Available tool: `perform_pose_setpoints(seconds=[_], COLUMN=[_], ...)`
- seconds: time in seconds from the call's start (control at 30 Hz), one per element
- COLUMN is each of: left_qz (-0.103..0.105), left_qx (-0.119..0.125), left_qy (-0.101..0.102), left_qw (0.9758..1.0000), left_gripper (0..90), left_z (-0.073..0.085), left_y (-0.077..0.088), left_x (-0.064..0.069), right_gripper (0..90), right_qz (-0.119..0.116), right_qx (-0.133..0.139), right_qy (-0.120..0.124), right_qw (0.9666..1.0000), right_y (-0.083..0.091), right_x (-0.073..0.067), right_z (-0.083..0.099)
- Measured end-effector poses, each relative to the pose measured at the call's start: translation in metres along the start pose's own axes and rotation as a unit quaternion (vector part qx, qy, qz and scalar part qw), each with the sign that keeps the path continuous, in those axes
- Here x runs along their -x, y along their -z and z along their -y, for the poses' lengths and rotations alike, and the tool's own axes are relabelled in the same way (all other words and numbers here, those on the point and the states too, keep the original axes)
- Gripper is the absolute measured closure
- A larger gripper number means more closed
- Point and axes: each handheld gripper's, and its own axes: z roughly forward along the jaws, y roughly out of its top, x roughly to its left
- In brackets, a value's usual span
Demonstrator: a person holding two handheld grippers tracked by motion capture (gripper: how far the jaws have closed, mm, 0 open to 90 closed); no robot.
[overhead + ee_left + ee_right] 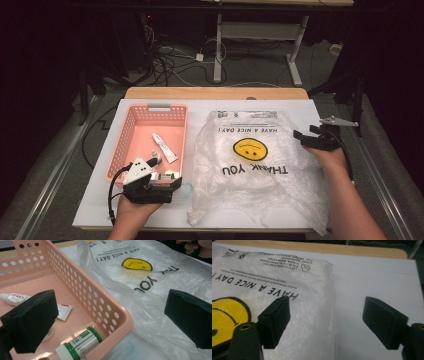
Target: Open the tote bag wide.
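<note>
Setting: a white tabletop (300,107) seen from above, with a person's forearms coming in from the near edge, each hand holding a gripper.
Plastic bag: a crinkled clear plastic bag (250,170) lies flat in the middle-right of the tabletop, printed with a yellow smiley face (249,148), "HAVE A NICE DAY!" and "THANK YOU".
Basket: a pink perforated basket (131,131) sits just left of the bag, their edges close together.
Basket contents: a white tube (164,147) lies on its floor, and a white bottle with a green cap (80,345) lies on its side in the near corner.
Left gripper: the left gripper (150,184) rests at the basket's near right corner; its fingers (32,320) stand wide apart, one over the basket floor, the other over the bag, gripping nothing.
Right gripper: the right gripper (312,136) hovers at the bag's far right edge; its fingers (275,321) are apart, straddling the bag's side edge, not pressing it.
</note>
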Motion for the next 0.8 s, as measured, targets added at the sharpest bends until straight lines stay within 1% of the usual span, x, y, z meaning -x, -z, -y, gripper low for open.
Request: perform_pose_setpoints(seconds=[0.07, 0.13, 0.2, 0.27, 0.33, 0.4, 0.47, 0.57, 0.63, 0.67, 0.77, 0.8], left_qz=[-0.003, -0.011, -0.015, -0.011, -0.012, -0.012, -0.015, -0.011, -0.011, -0.011, -0.011, -0.010], left_qx=[-0.003, -0.003, 0.001, 0.003, 0.003, 0.004, 0.003, 0.004, 0.004, 0.004, 0.004, 0.004], left_qy=[-0.002, -0.005, -0.004, -0.003, -0.002, -0.002, -0.002, -0.001, -0.001, 0.000, -0.001, -0.001], left_qw=[1.0000, 0.9999, 0.9999, 0.9999, 0.9999, 0.9999, 0.9999, 0.9999, 0.9999, 0.9999, 0.9999, 0.9999], left_gripper=[0.0, 0.0, 0.0, 0.0, 0.0, 0.0, 0.0, 0.0, 0.0, 0.0, 0.0, 0.0], left_z=[0.001, 0.001, 0.001, 0.001, 0.001, 0.002, 0.001, 0.001, 0.001, 0.001, 0.001, 0.001], left_y=[-0.001, 0.000, 0.001, 0.000, 0.000, 0.001, 0.001, 0.001, 0.000, 0.000, 0.001, 0.001], left_x=[0.000, -0.001, -0.001, -0.002, -0.003, -0.003, -0.004, -0.004, -0.004, -0.003, -0.003, -0.003], right_gripper=[30.9, 35.5, 39.0, 42.4, 44.7, 47.2, 48.9, 50.8, 52.5, 56.5, 68.2, 73.7], right_qz=[-0.003, -0.002, -0.008, -0.016, -0.017, -0.023, -0.026, -0.031, -0.026, -0.027, -0.018, -0.015], right_qx=[-0.014, -0.024, -0.039, -0.052, -0.062, -0.071, -0.082, -0.092, -0.092, -0.093, -0.098, -0.096], right_qy=[0.002, 0.007, 0.009, 0.010, 0.012, 0.010, 0.015, 0.022, 0.033, 0.039, 0.070, 0.076], right_qw=[0.9999, 0.9997, 0.9992, 0.9985, 0.9979, 0.9971, 0.9962, 0.9950, 0.9949, 0.9945, 0.9926, 0.9924], right_y=[-0.012, -0.022, -0.032, -0.041, -0.048, -0.053, -0.058, -0.062, -0.062, -0.062, -0.062, -0.061], right_x=[0.003, 0.004, 0.005, 0.006, 0.007, 0.009, 0.009, 0.006, 0.003, 0.001, -0.006, -0.008], right_z=[-0.004, -0.008, -0.011, -0.014, -0.016, -0.016, -0.014, -0.011, -0.010, -0.010, -0.009, -0.008])
